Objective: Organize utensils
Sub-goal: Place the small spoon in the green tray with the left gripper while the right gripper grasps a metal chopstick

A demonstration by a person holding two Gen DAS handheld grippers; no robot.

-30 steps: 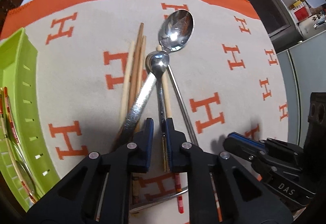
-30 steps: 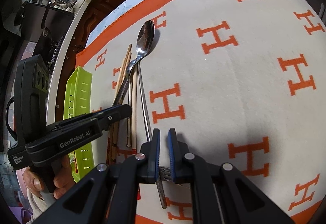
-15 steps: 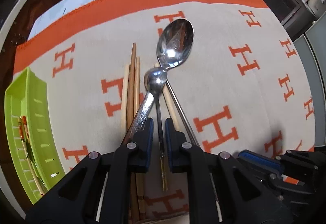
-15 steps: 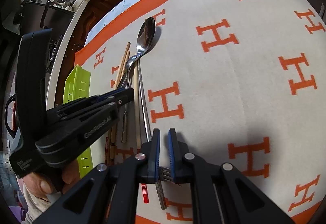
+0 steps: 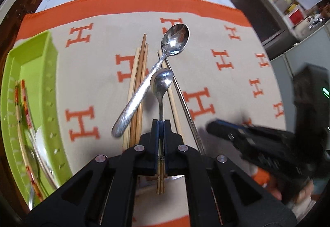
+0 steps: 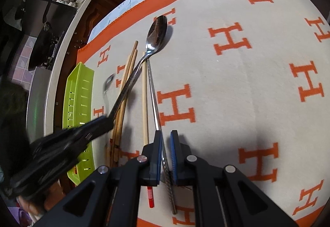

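Holding a small spoon (image 5: 162, 82) by its thin handle, the left hand-held gripper (image 5: 160, 124) is squeezed tight, lifting it clear of the chopsticks (image 5: 137, 91), likely for the green tray (image 5: 49, 74) at the worktop's left edge. The right hand-held gripper (image 6: 165, 144) sits slightly open around a fork (image 6: 168, 177).

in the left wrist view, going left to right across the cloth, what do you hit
green tray → wooden chopsticks → small spoon held in the left gripper → metal chopstick → right gripper. The large spoon lies slantwise over the chopsticks, so it is left out.
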